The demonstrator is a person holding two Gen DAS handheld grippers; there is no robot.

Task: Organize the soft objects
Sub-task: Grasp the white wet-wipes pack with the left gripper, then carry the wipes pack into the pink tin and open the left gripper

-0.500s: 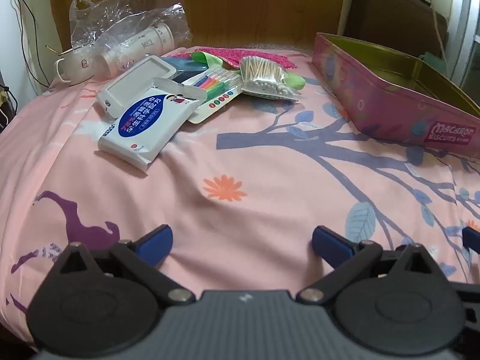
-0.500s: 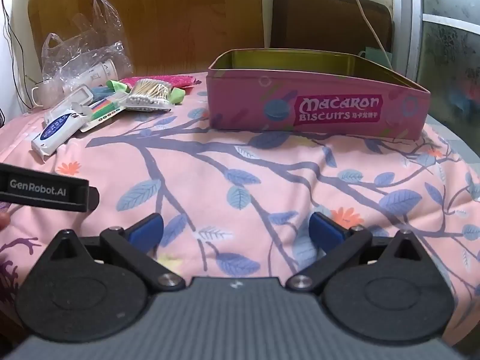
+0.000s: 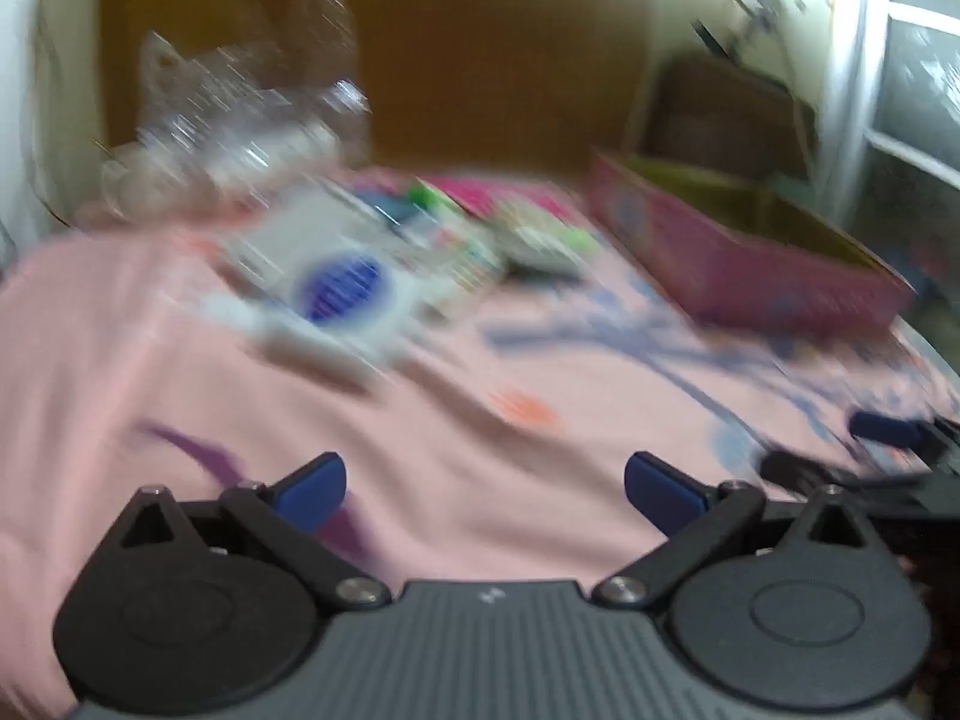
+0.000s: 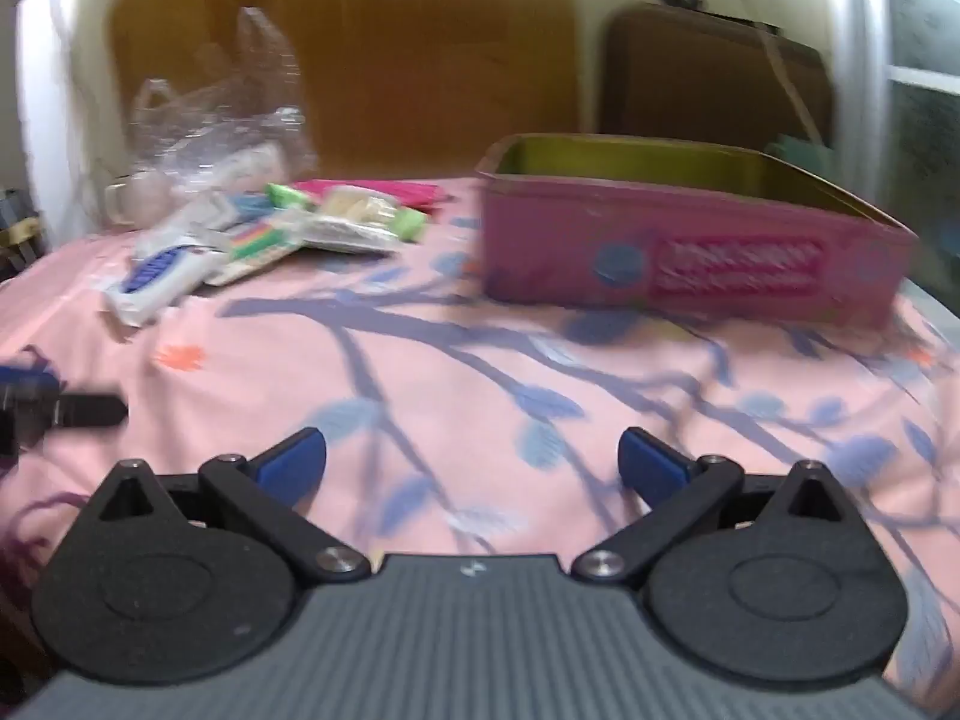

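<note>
Both views are motion-blurred. A white wet-wipes pack with a blue label lies at the far left of the pink sheet, beside a marker set, a bag of cotton swabs, green items and a pink cloth. The open pink biscuit tin stands at the far right. My left gripper is open and empty, near the sheet's front. My right gripper is open and empty, in front of the tin. Each gripper shows at the edge of the other's view.
A crumpled clear plastic bag with a white mug sits at the back left. A wooden headboard rises behind. A dark brown case and a window stand at the right.
Both grippers have lifted and swung, blurring the views. The left view has turned so the tin sits further off and the right gripper's fingertip shows at its right edge. Both stay open.
</note>
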